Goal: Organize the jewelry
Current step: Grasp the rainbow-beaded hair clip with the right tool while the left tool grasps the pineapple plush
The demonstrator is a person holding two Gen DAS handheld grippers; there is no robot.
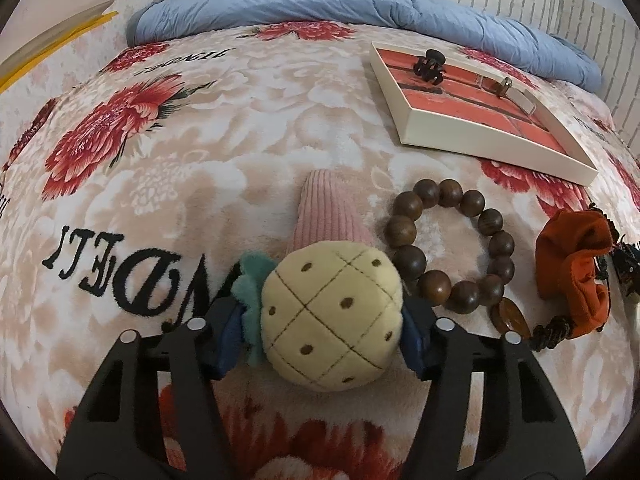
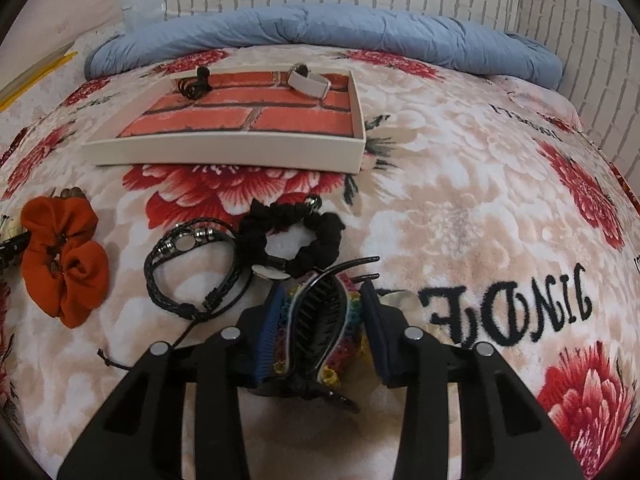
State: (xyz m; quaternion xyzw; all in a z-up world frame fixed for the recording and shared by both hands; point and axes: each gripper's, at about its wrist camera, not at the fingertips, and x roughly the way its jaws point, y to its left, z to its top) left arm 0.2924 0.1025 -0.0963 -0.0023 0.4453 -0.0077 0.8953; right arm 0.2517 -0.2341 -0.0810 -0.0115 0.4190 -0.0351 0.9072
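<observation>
A plush pineapple hair clip (image 1: 332,320) with teal leaves and a pink corduroy strip lies on the flowered blanket, and my left gripper (image 1: 320,332) is shut on it, a blue pad against each side. Right of it lie a wooden bead bracelet (image 1: 410,260) and an orange scrunchie (image 1: 576,264). My right gripper (image 2: 320,320) is shut on a black claw clip with rainbow beads (image 2: 316,320). Beyond it lie a black scrunchie (image 2: 252,232), a black braided bracelet (image 2: 176,306) and the orange scrunchie (image 2: 64,260). The brick-patterned tray (image 2: 224,154) (image 1: 440,132) holds a small black claw clip (image 2: 196,82) and a white cuff (image 2: 308,80).
A rolled blue duvet (image 2: 320,28) (image 1: 360,8) lies along the far side of the bed against a white brick wall. The blanket (image 2: 460,208) carries red flowers and black lettering. A yellow-edged object (image 1: 52,40) sits at the far left.
</observation>
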